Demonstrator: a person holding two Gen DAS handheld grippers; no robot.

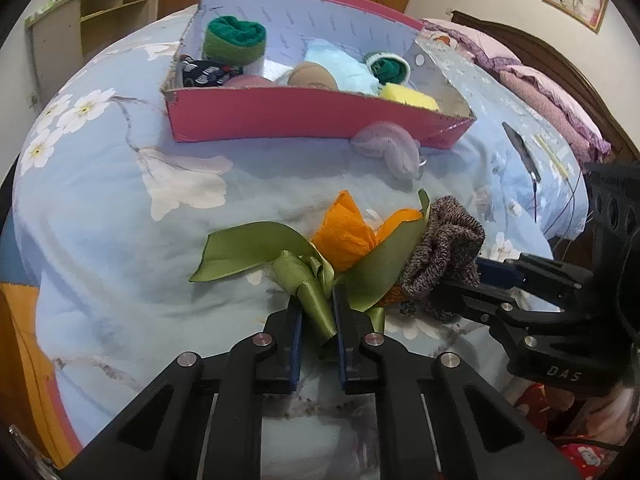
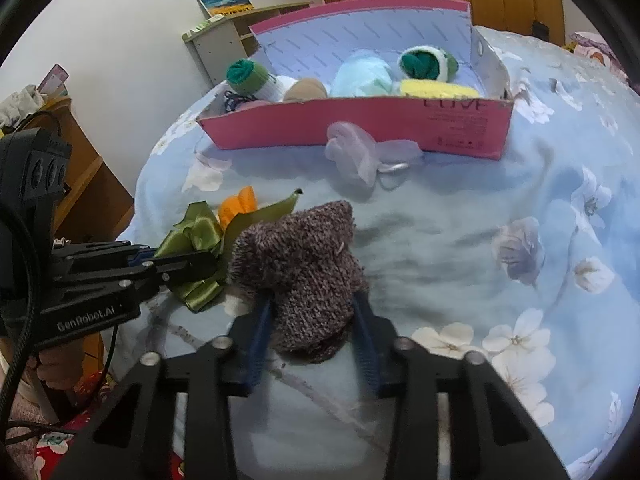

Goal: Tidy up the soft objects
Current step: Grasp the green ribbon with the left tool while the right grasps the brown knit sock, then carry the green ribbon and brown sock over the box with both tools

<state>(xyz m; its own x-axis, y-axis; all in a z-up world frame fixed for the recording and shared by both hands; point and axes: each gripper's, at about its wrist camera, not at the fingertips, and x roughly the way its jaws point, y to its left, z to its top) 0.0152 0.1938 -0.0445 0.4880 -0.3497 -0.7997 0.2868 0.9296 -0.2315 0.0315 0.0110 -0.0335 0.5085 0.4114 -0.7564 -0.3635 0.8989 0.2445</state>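
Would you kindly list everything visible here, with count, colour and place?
box: one, pink outside, pale inside, far on the bed.
rolled socks: two, green, one at each end of the box.
pale blue cloth: one, middle of the box.
yellow sponge: one, near right corner of the box.
mesh pouf: one, lilac, on the quilt against the box front.
ribbon bundle: one, green with orange paper, in the left tongs.
knit sock: one, brown-grey, in the right tongs.
quilt: one, light blue, floral.
pillows: pink, at the headboard.
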